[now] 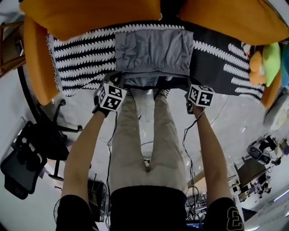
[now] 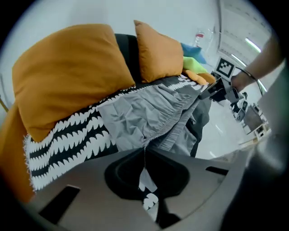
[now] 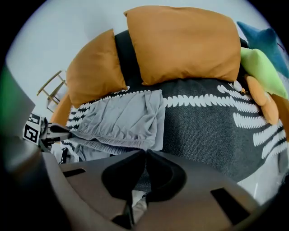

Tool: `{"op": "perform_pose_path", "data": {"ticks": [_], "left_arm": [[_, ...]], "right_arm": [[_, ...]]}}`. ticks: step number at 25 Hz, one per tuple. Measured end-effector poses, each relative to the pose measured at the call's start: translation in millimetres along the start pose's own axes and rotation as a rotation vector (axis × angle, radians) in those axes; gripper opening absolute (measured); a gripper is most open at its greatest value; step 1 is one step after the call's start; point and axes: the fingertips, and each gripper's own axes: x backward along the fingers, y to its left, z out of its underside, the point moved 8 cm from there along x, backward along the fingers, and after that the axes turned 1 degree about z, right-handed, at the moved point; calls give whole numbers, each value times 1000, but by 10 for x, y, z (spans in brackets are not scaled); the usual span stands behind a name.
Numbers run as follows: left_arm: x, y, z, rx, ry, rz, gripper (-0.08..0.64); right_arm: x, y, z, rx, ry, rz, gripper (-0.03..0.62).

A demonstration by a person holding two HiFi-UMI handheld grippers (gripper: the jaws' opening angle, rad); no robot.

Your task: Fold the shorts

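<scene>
Shorts (image 1: 152, 52) lie widthwise, top centre. Left gripper (image 2: 144, 151) and right gripper (image 3: 145, 152) are both clamped shut on its lower-edge corners, equally near.

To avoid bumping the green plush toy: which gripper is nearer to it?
Right. The right gripper holds the shorts at the corner toward the green plush toy; the left gripper holds the opposite corner.

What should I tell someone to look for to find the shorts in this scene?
Find the sofa with big orange cushions and a black-and-white patterned blanket over its seat. The grey shorts lie in the middle of that blanket, at its front edge. They are the only plain pale grey cloth there, unlike the patterned blanket and the bright soft toys.
</scene>
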Motion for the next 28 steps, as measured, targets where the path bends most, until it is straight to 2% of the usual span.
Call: {"op": "perform_pose_path", "data": {"ticks": [2, 4, 5, 7, 8, 9, 13, 15, 17, 18, 19, 20, 21, 23, 25, 28], "left_arm": [[-62, -106, 143, -86, -26, -43, 24], [-159, -153, 300, -112, -16, -59, 27], [-212, -146, 376, -85, -1, -57, 44], [-252, -164, 506, 17, 23, -47, 100], [-219, -227, 567, 61, 25, -45, 145], [-160, -310, 617, 93, 17, -53, 158], [17, -544, 537, 167, -89, -117, 129], [-11, -656, 321, 123, -155, -108, 70], [-180, -815, 37, 23, -178, -59, 60], [-311, -905, -100, -48, -162, -33, 77], [-454, -980, -218, -128, -131, -16, 126], [-586, -1019, -307, -201, -94, -16, 182], [-683, -1013, -363, -250, -67, -33, 195], [-737, -916, -382, -261, -56, -68, 189], [-657, -877, -309, -257, -70, -61, 190], [-602, -1016, -309, -357, -93, -26, 151]], "right_arm": [[-21, 23, 132, 59, -43, -10, 29], [-49, 50, 249, 99, -73, -19, 29], [-82, 60, 288, 107, -81, -22, 29], [-130, 54, 364, 111, -87, -14, 30], [-117, 42, 423, 119, -87, -4, 31], [-88, 31, 479, 138, -85, 8, 29], [-13, 52, 431, 305, -86, 42, 29], [-18, 100, 380, 361, -80, 35, 29], [-30, 134, 404, 380, -70, 25, 29], [-32, 136, 443, 381, -64, 24, 29], [-36, 129, 483, 376, -61, 24, 29], [-42, 117, 516, 367, -61, 24, 29], [-50, 102, 537, 356, -64, 23, 29], [-66, 60, 557, 339, -73, 15, 29], [-65, 8, 593, 336, -77, 3, 29], [-82, -50, 656, 331, -87, -11, 29]]}}
